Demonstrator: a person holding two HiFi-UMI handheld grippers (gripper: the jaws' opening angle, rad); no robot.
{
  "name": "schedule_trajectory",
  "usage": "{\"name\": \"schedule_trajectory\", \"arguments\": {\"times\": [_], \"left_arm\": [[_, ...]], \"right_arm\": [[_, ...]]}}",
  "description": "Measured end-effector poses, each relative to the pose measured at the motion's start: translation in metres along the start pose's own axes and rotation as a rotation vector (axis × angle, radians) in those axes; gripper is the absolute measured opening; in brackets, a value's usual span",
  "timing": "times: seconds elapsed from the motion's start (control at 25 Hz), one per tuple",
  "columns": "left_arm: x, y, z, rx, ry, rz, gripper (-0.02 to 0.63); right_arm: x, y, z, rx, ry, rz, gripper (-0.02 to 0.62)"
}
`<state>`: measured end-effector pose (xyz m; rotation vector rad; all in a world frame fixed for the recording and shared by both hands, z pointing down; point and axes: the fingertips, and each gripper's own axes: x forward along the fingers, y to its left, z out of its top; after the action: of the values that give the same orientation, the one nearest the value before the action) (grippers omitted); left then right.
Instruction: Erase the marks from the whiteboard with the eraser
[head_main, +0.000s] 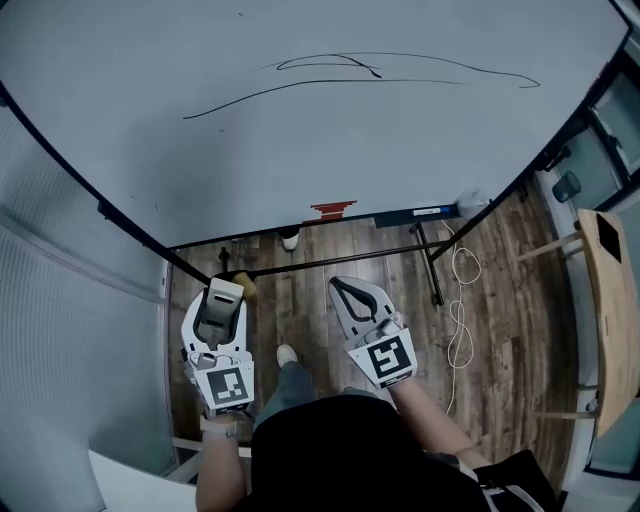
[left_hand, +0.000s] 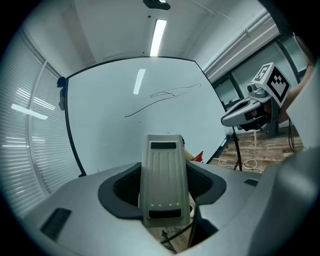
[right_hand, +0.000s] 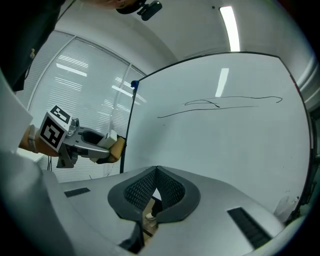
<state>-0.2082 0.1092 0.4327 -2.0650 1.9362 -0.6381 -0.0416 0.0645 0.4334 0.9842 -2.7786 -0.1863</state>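
- Head view: wood-plank floor (head_main: 330, 285). A large whiteboard (head_main: 300, 170) on a black stand (head_main: 430, 262) fills the upper frame.
- Marks (head_main: 350, 75): thin black lines, long and looping, near the board's top edge.
- Below the board's lower edge: a red item (head_main: 333, 209) and a dark strip with a blue label (head_main: 415, 213), print too small to read.
- White cable (head_main: 460, 310) lies on the floor beside the stand leg. Wooden furniture (head_main: 600, 300) stands at the right edge.
- Left gripper (head_main: 224, 292): clamped on the eraser (head_main: 222, 308), low, well below the marks.
- Right gripper (head_main: 347, 292): beside it and apart, its cube (head_main: 388, 358) bearing black-and-white square markers.
- Left gripper view: the grey ribbed eraser stands upright between the jaws, dark pads on either side.
- Also here: a ceiling light (left_hand: 159, 35), window blinds (left_hand: 30, 125), and the right gripper in profile at the right.
- Right gripper view: the mesh pads (right_hand: 167, 187) meet at the tips with nothing between them.
- This view alone shows the eraser's tan felt face (right_hand: 117, 148), in the left gripper beside the board's left edge.
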Motion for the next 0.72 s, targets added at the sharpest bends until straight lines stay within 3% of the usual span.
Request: {"name": "schedule_trajectory", "arguments": {"times": [0.16,0.4,0.72], "left_arm": [[0.045,0.062,0.001,0.022,-0.052,0.043,0.267],[0.103,0.139,0.014,0.129,-0.144,0.089,0.267],[0.148,0.185,0.060,0.211,-0.238,0.142,0.267]], "right_arm": [[0.065,-0.005,0.014,0.015,-0.005,-0.028,0.026],[0.142,-0.007,0.035,-0.028,-0.017,-0.051,0.026],[0.184,-0.031,0.046,-0.021,-0.052,-0.080,0.026]]}}
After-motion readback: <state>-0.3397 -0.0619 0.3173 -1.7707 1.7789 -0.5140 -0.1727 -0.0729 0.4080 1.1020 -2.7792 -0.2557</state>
